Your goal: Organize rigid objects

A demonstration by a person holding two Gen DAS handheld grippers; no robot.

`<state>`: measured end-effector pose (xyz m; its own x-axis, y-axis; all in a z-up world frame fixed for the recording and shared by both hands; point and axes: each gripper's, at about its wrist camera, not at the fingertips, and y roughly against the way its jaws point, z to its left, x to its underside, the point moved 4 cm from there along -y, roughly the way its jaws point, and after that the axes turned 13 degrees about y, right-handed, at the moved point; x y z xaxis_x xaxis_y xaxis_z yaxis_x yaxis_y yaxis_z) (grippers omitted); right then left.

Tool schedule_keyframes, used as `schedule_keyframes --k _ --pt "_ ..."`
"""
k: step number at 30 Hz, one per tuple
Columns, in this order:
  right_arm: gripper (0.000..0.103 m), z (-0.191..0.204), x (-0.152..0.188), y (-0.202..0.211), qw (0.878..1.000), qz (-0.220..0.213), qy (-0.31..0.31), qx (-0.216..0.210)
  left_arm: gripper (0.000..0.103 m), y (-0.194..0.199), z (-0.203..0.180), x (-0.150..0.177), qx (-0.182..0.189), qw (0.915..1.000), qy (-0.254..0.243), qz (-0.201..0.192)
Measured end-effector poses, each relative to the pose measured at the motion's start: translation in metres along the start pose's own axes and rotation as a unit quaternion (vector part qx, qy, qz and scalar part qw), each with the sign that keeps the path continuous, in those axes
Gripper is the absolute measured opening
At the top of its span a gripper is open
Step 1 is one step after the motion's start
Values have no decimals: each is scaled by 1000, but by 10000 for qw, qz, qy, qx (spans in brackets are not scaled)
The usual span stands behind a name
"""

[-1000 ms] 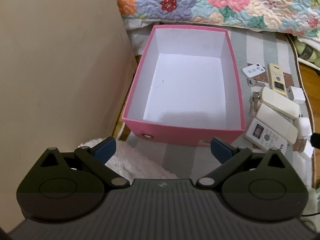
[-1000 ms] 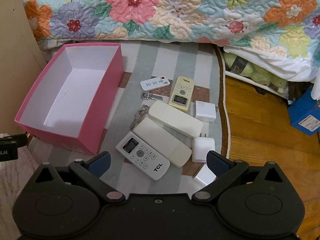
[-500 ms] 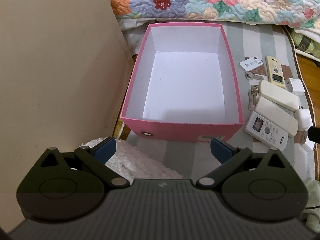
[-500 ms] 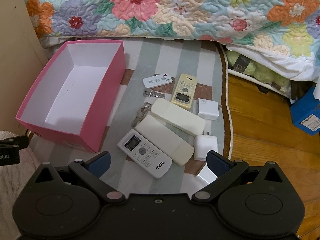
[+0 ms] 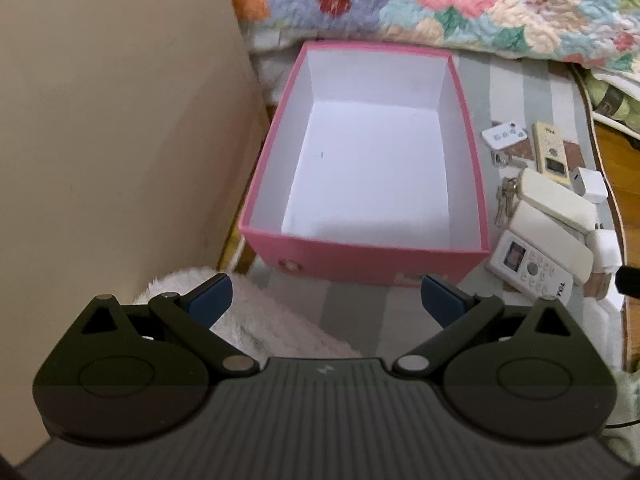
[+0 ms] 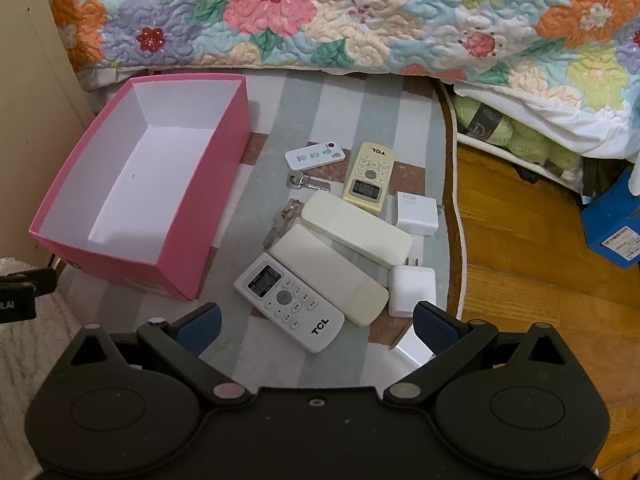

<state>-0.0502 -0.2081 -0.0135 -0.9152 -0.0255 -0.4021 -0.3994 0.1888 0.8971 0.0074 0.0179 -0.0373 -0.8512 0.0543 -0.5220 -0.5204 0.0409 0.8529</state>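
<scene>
An empty pink box (image 5: 360,258) (image 6: 216,152) with a white inside stands on a striped rug. To its right lie a white TCL remote (image 6: 288,300) (image 5: 532,268), two cream remotes (image 6: 354,228) (image 6: 328,274), a yellow TCL remote (image 6: 368,176), a small flat white remote (image 6: 314,156), two sets of keys (image 6: 306,182) (image 6: 282,220) and white chargers (image 6: 414,212) (image 6: 412,290). My left gripper (image 5: 326,300) is open, empty, just short of the box's near wall. My right gripper (image 6: 316,326) is open and empty above the white TCL remote's near end.
A beige wall (image 5: 120,120) runs close along the box's left side. A floral quilt (image 6: 340,12) hangs behind the rug. A fluffy white mat (image 5: 256,320) lies under the left gripper. Wooden floor (image 6: 520,260) and a blue box (image 6: 612,224) lie to the right.
Both grippers have drifted slightly; the right one has crept forward so the items sit a little lower in its view. Nothing was taken hold of and no object moved.
</scene>
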Motion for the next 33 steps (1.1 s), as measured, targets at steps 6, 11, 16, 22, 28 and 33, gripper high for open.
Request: schedule_keyframes --k 6,11,16,22,28,33 --pt "103 0 0 -1 10000 37 -4 -12 102 3 -5 3 -112 9994 -218 -255" --pt "103 0 0 -2 10000 57 0 -18 102 1 -4 4 15 9998 -145 -125" --pt "103 1 1 -3 10000 79 7 -19 102 1 -2 4 -18 9998 -111 -155" --pt "103 1 1 -4 9999 103 13 -25 102 1 0 3 -5 9999 -66 -147" --pt "103 2 2 -5 9999 120 21 -33 102 3 5 1 25 9998 50 -190" --pt "103 0 2 -6 9999 -3 -52 -91 102 9 10 -3 69 9990 97 -437"
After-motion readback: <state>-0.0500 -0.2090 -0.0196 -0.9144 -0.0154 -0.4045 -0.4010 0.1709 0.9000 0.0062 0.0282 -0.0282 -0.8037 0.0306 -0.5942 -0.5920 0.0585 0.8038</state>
